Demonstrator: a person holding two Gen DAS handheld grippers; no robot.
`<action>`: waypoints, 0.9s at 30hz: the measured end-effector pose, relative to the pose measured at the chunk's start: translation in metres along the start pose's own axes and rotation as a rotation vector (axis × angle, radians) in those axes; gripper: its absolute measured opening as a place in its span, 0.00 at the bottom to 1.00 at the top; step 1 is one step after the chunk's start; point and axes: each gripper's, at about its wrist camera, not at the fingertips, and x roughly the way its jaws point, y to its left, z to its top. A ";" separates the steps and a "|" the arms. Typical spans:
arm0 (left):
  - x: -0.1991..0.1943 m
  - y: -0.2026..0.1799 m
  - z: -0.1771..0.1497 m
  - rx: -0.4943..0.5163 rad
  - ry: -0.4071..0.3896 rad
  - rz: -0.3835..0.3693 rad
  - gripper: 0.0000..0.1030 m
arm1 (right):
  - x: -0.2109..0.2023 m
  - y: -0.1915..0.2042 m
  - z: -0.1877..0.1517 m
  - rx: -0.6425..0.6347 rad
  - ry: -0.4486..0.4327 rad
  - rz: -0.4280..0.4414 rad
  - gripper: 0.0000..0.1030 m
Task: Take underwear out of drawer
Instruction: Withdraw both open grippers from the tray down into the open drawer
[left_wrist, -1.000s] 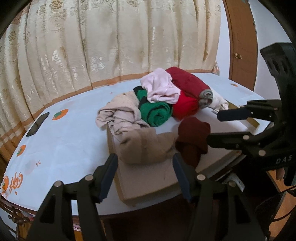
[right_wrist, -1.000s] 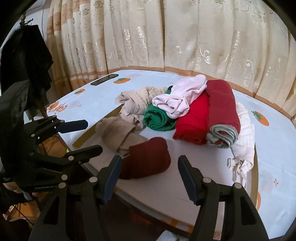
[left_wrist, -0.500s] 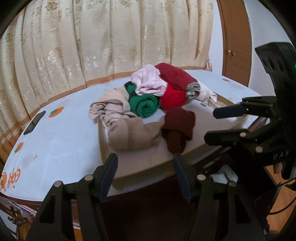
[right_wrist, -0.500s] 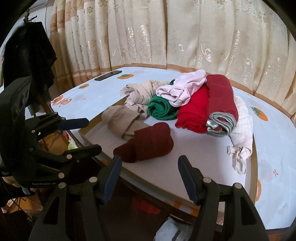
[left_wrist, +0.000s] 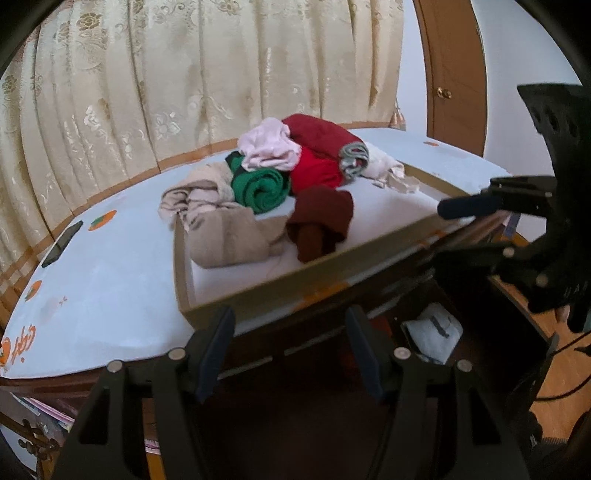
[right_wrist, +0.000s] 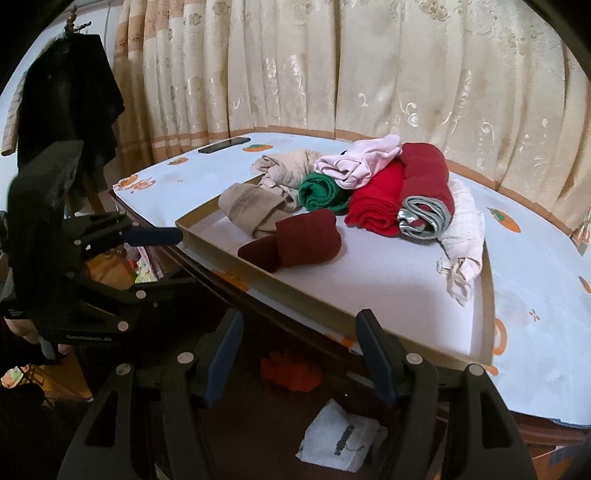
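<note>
The left gripper (left_wrist: 290, 349) stands with its jaws wide apart and nothing between them, short of the near wall of the shallow drawer (left_wrist: 314, 271) that lies ahead of it on the table (left_wrist: 110, 280). The right gripper (right_wrist: 299, 356) is likewise spread and empty, just short of the drawer's front edge. Ahead of both, inside the drawer, lie the rolled underwear pieces: a maroon roll (right_wrist: 295, 240) nearest, a beige one (right_wrist: 255, 210) to its left, then green (right_wrist: 321, 192), red (right_wrist: 376, 203) and pink (right_wrist: 358, 162) farther back.
</note>
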 end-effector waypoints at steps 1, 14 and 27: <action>0.000 -0.001 -0.003 0.003 0.004 -0.001 0.61 | -0.001 0.000 -0.002 -0.005 -0.001 -0.002 0.64; 0.009 -0.027 -0.028 0.098 0.073 -0.039 0.61 | -0.018 0.014 -0.044 -0.093 0.023 -0.012 0.64; 0.041 -0.062 -0.033 0.257 0.197 -0.132 0.61 | -0.010 0.001 -0.076 -0.074 0.116 -0.015 0.64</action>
